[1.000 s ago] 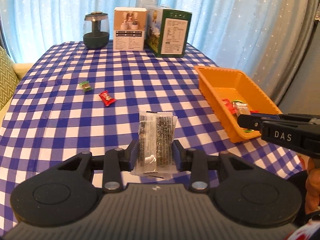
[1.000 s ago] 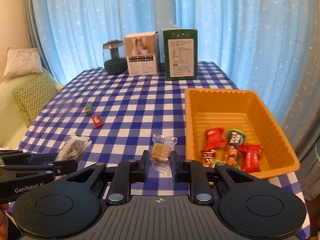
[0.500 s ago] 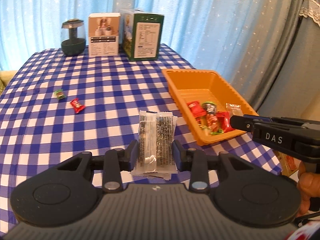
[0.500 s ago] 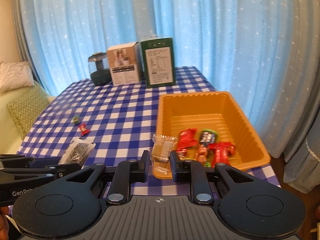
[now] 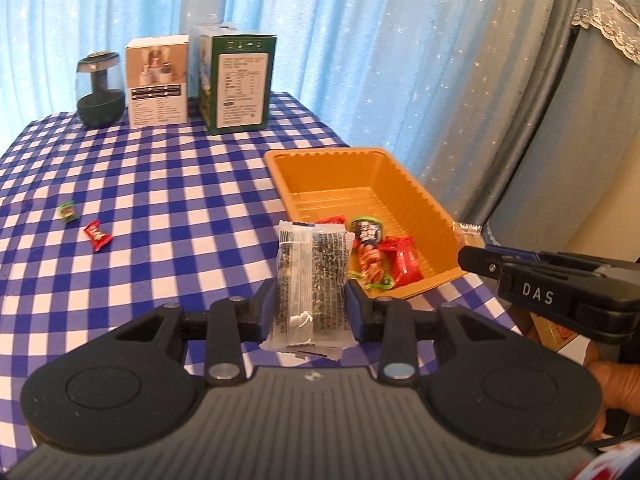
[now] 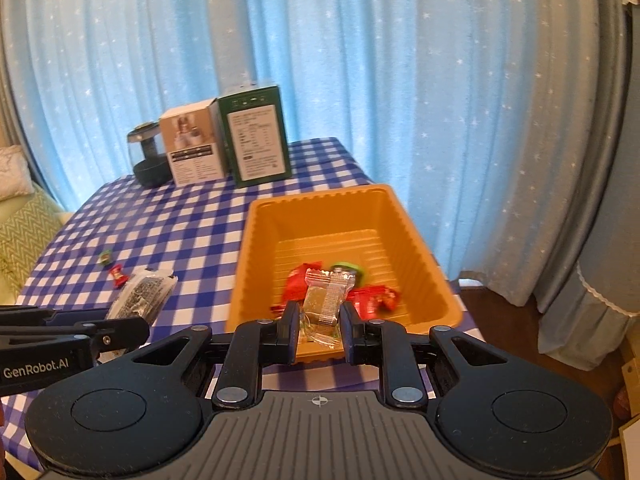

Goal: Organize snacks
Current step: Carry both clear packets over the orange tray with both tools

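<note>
Left gripper (image 5: pixel 311 308): 2 fingers pinching a clear packet of dark seaweed-like snack (image 5: pixel 312 280), which stands upright between the pads and sticks out past the fingertips. In the left wrist view the packet sits in front of the near left corner of the orange tray (image 5: pixel 420 196); whether it is over the tray or still over the tablecloth cannot be told. Right gripper (image 6: pixel 319 330): fingers clamped on a small transparent wrapped snack (image 6: pixel 326 300) with a pale brownish block inside, wrapper projecting up and forward from the pads. In the right wrist view this piece hangs above the near end of the tray, in front of the red wrappers (image 6: pixel 372 298) and 1 green-capped item (image 6: pixel 346 269) lying on the tray floor. On the blue-and-white checked tablecloth (image 5: pixel 160 200), well to the left of the tray: 1 green candy (image 5: pixel 67 211) and 1 red candy (image 5: pixel 97 234), close to each other, not touching. At the far table edge, against the blue curtain: dark jar (image 5: pixel 100 94), white box (image 5: pixel 157 80), green box (image 5: pixel 238 80), in a row.
</note>
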